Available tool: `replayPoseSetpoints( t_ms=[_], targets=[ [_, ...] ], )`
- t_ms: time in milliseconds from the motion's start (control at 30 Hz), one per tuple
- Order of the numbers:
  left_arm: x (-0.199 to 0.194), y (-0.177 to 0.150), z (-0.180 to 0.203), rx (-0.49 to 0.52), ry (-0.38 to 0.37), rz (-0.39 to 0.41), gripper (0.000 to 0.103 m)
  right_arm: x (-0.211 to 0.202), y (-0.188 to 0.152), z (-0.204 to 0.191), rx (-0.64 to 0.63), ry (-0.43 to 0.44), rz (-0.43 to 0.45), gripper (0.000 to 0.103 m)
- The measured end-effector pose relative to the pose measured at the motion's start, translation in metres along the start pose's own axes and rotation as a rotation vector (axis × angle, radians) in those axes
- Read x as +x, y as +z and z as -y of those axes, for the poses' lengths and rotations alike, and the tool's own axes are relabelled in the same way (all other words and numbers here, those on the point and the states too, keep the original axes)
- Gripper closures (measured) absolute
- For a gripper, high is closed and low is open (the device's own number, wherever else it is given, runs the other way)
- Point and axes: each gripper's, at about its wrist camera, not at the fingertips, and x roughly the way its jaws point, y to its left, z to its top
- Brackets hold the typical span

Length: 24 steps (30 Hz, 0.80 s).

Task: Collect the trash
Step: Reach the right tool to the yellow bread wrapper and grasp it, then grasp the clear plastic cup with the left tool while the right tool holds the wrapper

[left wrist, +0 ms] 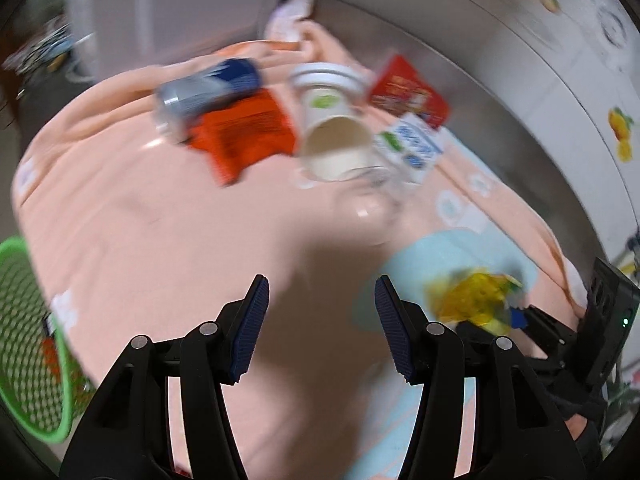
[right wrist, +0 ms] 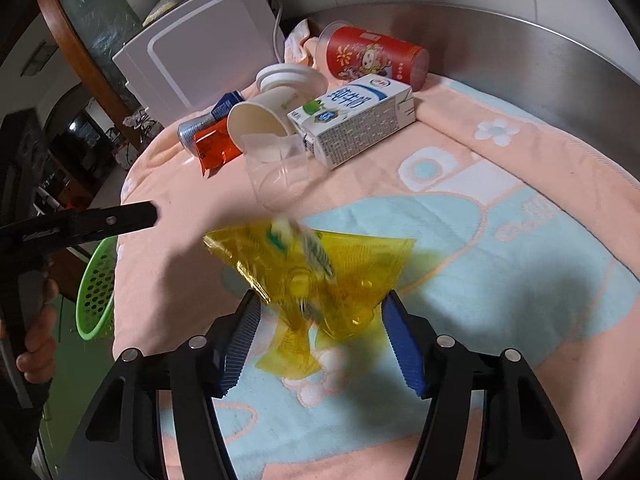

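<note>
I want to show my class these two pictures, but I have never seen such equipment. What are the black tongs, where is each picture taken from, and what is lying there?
No robot: a person holds a two-finger gripper in each hand, each carrying a forward-looking camera.

The left gripper is empty.

The right gripper has a yellow wrapper between its pads.

On the peach towel lie a paper cup, milk carton, red canister, orange packet, can and clear cup. A green basket waits at the edge.
</note>
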Motion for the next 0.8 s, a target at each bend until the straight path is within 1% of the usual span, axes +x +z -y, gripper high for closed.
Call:
replayPoseSetpoints(
  t_ms=[67,133,167,200,233,267,333,400,467,600,667,800],
  targets=[
    [0.008,0.006,0.011,0.032,-0.028,0.0,0.048,-0.003,0.001,0.003,0.006,0.001,0.009,0.044],
    [0.017,0.013,0.02,0.064,-0.035,0.006,0.048,-0.004,0.001,0.005,0.01,0.007,0.009,0.044],
    [0.02,0.016,0.021,0.074,-0.032,0.007,0.038,-0.005,0.0,0.007,0.01,0.011,0.008,0.044],
    [0.024,0.019,0.022,0.082,-0.025,0.006,0.023,-0.005,0.0,0.007,0.009,0.019,0.005,0.044],
    [0.026,0.023,0.024,0.085,-0.016,0.024,0.008,-0.005,-0.001,0.007,0.003,0.024,0.003,0.044],
    [0.028,0.027,0.024,0.093,-0.019,0.039,0.008,-0.005,0.0,0.006,-0.001,0.023,0.003,0.043],
    [0.031,0.032,0.023,0.119,-0.021,0.045,0.008,-0.005,-0.001,0.006,-0.009,0.022,0.003,0.039],
    [0.036,0.039,0.023,0.13,-0.053,0.039,0.008,-0.006,0.0,0.006,-0.014,0.025,0.006,0.03],
    [0.042,0.043,0.022,0.138,-0.069,0.032,0.008,-0.008,0.0,0.004,-0.026,0.017,0.014,0.025],
    [0.055,0.047,0.02,0.138,-0.108,0.018,0.012,-0.01,0.0,0.004,-0.041,0.011,0.015,0.019],
    [0.061,0.047,0.019,0.136,-0.127,0.013,0.015,-0.01,0.001,0.003,-0.052,0.002,0.013,0.018],
    [0.069,0.05,0.019,0.134,-0.145,0.015,0.017,-0.011,0.002,0.003,-0.077,-0.006,0.01,0.017]
  ],
)
